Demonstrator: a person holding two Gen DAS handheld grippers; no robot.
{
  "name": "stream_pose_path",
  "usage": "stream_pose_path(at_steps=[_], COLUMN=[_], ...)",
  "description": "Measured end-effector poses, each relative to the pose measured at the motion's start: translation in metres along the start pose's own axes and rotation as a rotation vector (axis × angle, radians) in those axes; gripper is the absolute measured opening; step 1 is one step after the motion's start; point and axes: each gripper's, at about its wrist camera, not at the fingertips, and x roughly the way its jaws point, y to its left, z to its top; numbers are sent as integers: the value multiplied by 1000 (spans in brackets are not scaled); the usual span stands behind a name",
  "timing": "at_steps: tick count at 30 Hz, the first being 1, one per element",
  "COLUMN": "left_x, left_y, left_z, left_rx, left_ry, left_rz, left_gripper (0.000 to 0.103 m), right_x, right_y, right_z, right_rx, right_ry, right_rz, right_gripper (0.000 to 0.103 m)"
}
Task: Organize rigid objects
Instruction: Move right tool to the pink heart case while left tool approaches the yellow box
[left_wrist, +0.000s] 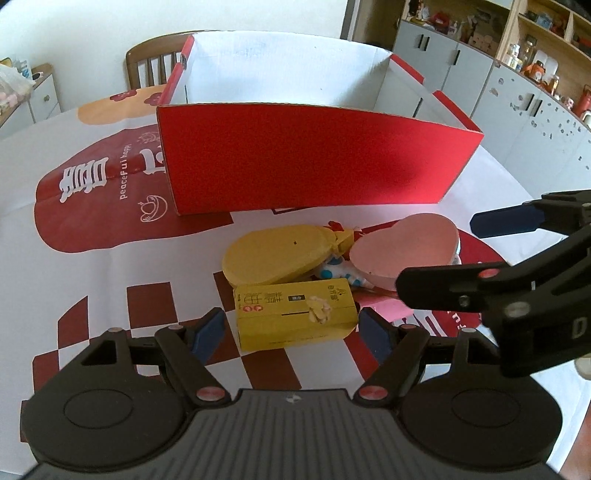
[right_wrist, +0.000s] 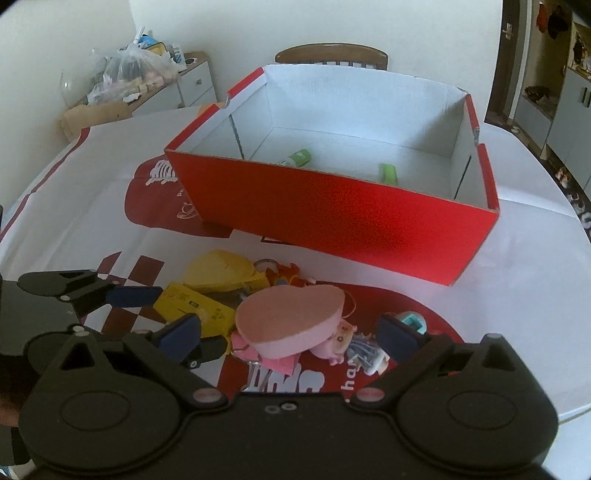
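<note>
Claws, two, gape empty: left claw (left_wrist: 291, 328) around one yellow carton (left_wrist: 295, 314), right claw (right_wrist: 291, 338) around one pink heart box (right_wrist: 291, 319).

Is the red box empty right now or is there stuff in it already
Not empty. The right wrist view shows the red box open at the top, with two green items lying on its white floor.

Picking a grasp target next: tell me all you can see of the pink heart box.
The pink heart box is heart-shaped, with a flat matte salmon top and paler pink side wall; it looks like card or foam. It seems closed. It lies tilted, propped on small toys and a pink charm, in front of the red box on the tablecloth. The yellow carton sits beside it. The right tool is open, straddling it without touching.
</note>
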Motion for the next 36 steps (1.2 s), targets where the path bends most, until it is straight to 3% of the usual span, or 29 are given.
stream_pose_path(at_steps=[12, 22, 36], left_x=[7, 4, -18], left_y=[-2, -3, 3], left_z=[-1, -4, -2], left_rx=[-6, 2, -42], left_ry=[-6, -28, -56], left_rz=[9, 10, 10], left_gripper=[79, 74, 73], right_x=[25, 27, 6], right_y=[4, 1, -4], right_z=[4, 2, -1], right_rx=[-31, -21, 11], right_ry=[26, 38, -16], right_rz=[-22, -26, -46], right_gripper=[95, 71, 70])
